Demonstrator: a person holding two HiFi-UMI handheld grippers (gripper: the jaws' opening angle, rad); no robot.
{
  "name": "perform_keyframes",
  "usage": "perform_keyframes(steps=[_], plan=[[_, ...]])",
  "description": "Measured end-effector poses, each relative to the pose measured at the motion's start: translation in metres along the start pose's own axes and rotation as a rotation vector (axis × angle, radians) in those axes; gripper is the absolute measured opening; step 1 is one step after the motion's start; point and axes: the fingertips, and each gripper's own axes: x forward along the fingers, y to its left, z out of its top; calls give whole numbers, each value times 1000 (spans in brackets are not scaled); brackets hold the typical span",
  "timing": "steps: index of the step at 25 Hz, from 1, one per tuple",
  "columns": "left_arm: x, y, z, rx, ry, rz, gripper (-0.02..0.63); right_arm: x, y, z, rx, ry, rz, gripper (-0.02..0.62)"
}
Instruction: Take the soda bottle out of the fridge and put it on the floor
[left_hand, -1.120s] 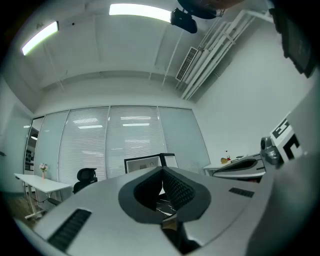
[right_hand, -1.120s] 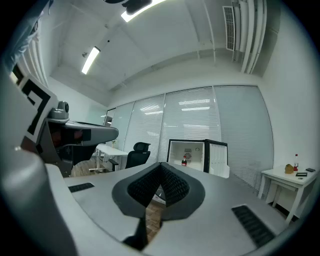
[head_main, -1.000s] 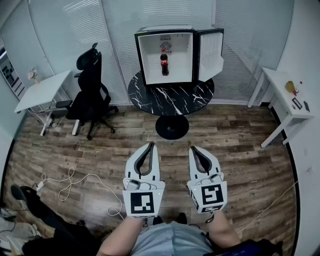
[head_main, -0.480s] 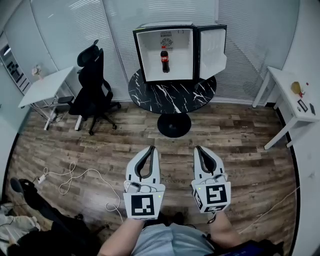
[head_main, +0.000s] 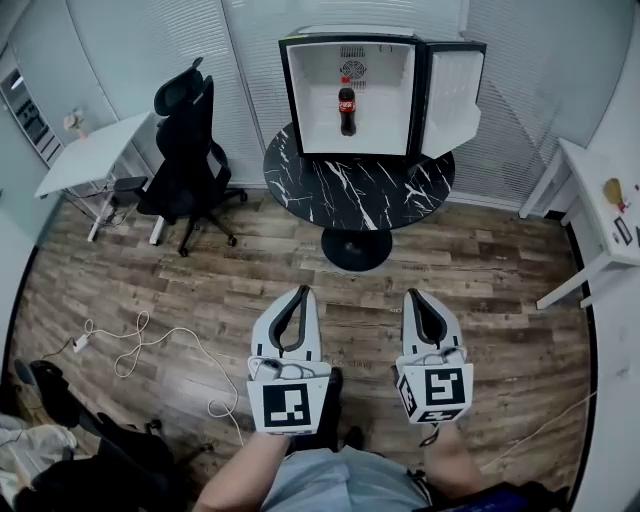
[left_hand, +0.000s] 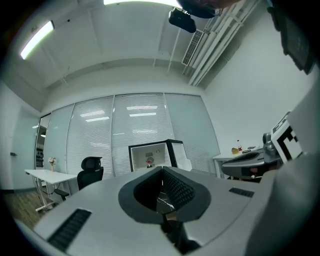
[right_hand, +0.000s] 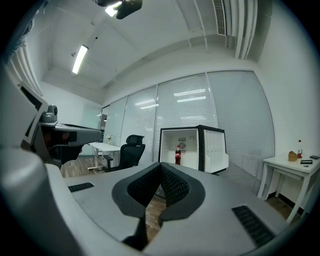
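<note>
A dark soda bottle (head_main: 346, 110) with a red label stands upright inside the small fridge (head_main: 293, 100), whose door (head_main: 452, 98) hangs open to the right. The fridge sits on a round black marble table (head_main: 360, 192). Both grippers are far in front of it, over the wood floor, pointing level toward the fridge. My left gripper (head_main: 301, 293) is shut with nothing in it. My right gripper (head_main: 416, 296) is shut and empty too. The bottle (right_hand: 177, 155) shows small in the right gripper view, and the fridge (left_hand: 150, 157) shows beyond the jaws in the left gripper view.
A black office chair (head_main: 190, 150) stands left of the round table, with a white desk (head_main: 85, 160) further left. Another white table (head_main: 600, 215) with small items is at the right wall. A white cable (head_main: 150, 350) lies on the floor at the left. Blinds cover the glass wall behind.
Both grippers have moved forward toward the fridge and sunk a little, and the view has shifted so the fridge and table sit further right. Both pairs of jaws stay shut.
</note>
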Motion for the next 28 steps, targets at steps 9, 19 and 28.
perform_keyframes(steps=[9, 19, 28], plan=[[107, 64, -6, -21, -25, -25, 17, 123, -20, 27, -9, 4, -66, 14], [189, 124, 14, -31, -115, -47, 17, 214, -23, 73, -73, -58, -91, 14], [224, 120, -18, -36, -60, -85, 17, 247, -42, 59, -66, -32, -108, 14]])
